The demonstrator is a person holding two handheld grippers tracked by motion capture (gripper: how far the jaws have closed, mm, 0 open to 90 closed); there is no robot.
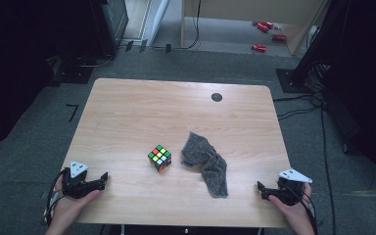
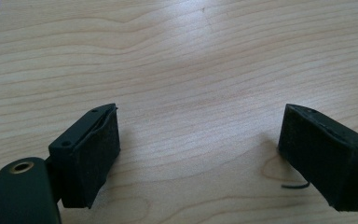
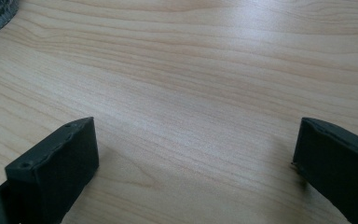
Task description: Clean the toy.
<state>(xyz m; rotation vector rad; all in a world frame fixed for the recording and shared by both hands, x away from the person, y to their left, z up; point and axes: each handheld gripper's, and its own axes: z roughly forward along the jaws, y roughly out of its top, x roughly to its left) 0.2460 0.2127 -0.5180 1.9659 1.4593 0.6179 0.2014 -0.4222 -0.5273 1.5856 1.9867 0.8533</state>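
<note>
While both grippers rest at the table's near edge, a cube and a cloth lie between them.
Left gripper (image 1: pixel 100 182), lower left, and right gripper (image 1: pixel 263 191), lower right, both stand spread over bare table (image 1: pixel 142 105); the Rubik's cube (image 1: pixel 159 157) sits mid-frame, just left of the crumpled grey cloth (image 1: pixel 206 163), not touching it.

A scrambled puzzle cube (image 1: pixel 159 157) stands mid-table, just beside a crumpled grey cloth (image 1: pixel 206 163).
</note>
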